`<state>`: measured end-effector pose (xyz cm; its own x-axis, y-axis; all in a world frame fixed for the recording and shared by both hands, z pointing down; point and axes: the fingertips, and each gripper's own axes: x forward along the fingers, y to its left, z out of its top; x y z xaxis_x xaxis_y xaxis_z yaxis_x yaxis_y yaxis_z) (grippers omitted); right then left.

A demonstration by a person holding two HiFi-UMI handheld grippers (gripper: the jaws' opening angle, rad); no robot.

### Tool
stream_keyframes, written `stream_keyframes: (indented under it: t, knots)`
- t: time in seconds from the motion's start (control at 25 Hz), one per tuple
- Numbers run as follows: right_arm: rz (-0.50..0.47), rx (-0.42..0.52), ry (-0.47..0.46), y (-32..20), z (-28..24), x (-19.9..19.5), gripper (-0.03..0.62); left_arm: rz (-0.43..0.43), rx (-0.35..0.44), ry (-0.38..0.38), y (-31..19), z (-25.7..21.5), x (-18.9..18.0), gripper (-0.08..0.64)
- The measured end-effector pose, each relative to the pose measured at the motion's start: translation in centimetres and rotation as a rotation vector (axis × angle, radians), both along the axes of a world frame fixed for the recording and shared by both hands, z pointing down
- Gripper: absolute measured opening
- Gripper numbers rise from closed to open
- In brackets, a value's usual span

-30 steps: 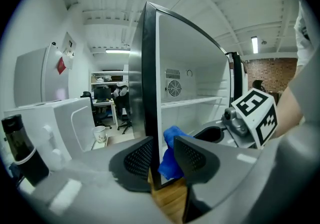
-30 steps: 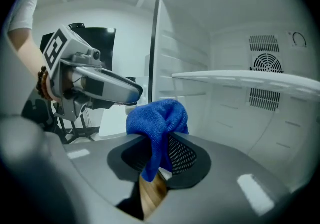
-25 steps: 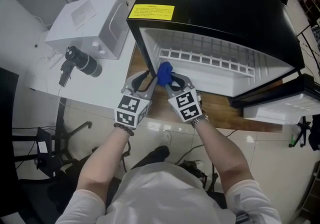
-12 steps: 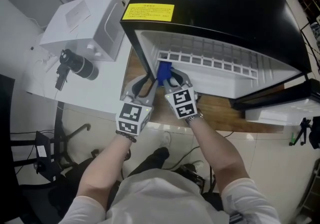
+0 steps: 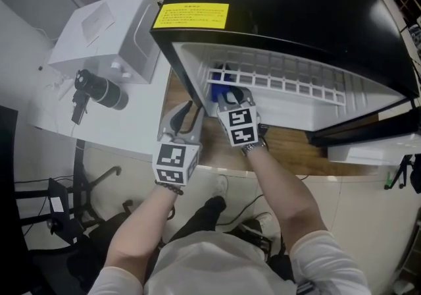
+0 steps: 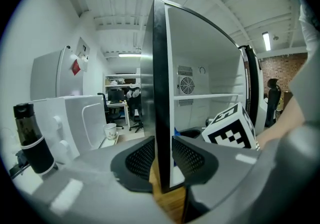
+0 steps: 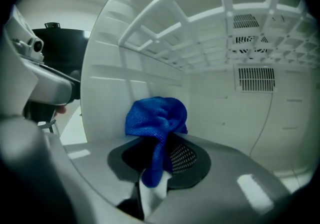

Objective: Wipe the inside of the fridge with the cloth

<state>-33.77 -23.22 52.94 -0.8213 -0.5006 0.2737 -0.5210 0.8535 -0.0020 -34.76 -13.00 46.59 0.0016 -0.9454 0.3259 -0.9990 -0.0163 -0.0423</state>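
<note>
The right gripper [image 7: 159, 160], its fingers [image 7: 185, 160] pinching the blue cloth [image 7: 156, 115], works inside the fridge [image 5: 296, 17] beside its side wall [image 6: 162, 78]. The left gripper [image 6: 162, 155], fingers [image 6: 137, 160] just closed, clamps that wall's edge. Flat, firm, overlapping strokes look best.

White box [image 5: 108, 30] on tbl [image 5: 128, 128], black cylinder [image 5: 99, 88], poss. bottle, beside it

Wears a white short-sleeved shirt [image 5: 214, 257], a dark beaded bracelet [image 5: 164, 187] just behind the left gripper [image 5: 187, 112] and a metal wristband [image 5: 253, 147] behind the right gripper [image 5: 231, 96]. Shows pale grey moulded shells on both tools, each topped by a black-and-white marker cube [image 5: 175, 159] and lined with black perforated pads [image 6: 137, 160]. Pairs these with dark trousers [image 5: 204, 211].
</note>
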Motion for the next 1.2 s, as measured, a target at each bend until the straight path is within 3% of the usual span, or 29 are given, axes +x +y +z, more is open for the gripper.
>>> stream_keyframes:
  t: [0.44, 0.8, 1.2]
  knots:
    - [0.135, 0.004, -0.061, -3.3, 0.1, -0.7, 0.081, -0.005, 0.025, 0.021, -0.7, -0.1, 0.1, 0.101]
    - [0.183, 0.033, -0.065, -5.1, -0.1, -1.2, 0.081, -0.036, 0.077, 0.018, -0.5, -0.3, 0.0, 0.1]
    - [0.218, 0.051, -0.076, -7.3, -0.1, -1.7, 0.081, -0.04, 0.075, 0.005, -0.2, -0.2, -0.3, 0.106]
